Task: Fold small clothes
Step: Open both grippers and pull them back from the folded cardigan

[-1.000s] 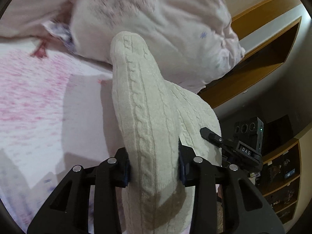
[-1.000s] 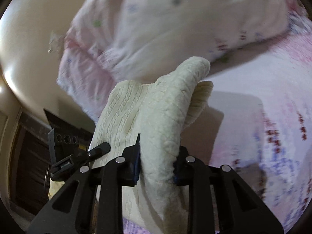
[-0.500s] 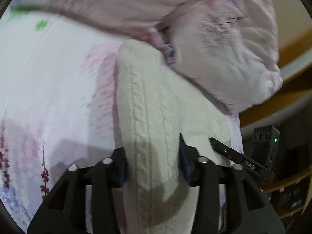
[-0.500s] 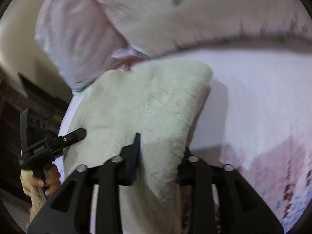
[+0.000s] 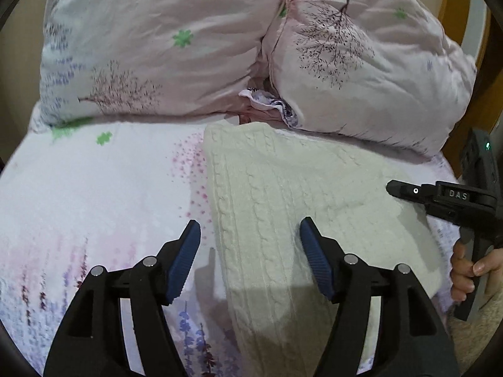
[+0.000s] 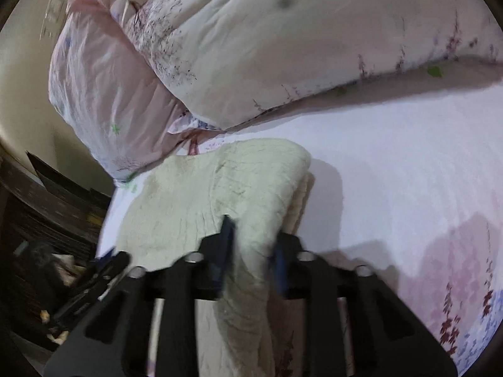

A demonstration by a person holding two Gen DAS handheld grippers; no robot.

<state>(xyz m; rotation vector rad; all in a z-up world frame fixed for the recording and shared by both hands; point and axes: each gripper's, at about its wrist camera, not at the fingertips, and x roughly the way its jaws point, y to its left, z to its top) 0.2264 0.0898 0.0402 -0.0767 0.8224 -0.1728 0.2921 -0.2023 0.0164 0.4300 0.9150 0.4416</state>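
Note:
A cream cable-knit garment lies flat on the bed sheet, its far edge near the pillows. My left gripper is open, its blue-padded jaws spread over the garment's left edge, holding nothing. In the right wrist view the same garment lies folded over, and my right gripper is shut on its near edge, the cloth bunched between the jaws. The right gripper also shows at the right of the left wrist view, held by a hand.
Two pink floral pillows lie at the head of the bed, just beyond the garment. A wooden headboard stands at the back right. Dark shelving stands beside the bed. Floral sheet spreads to the left.
Both grippers lowered the garment from hanging in the air onto the bed. My left gripper opened and let go of it. The right gripper still clamps it.

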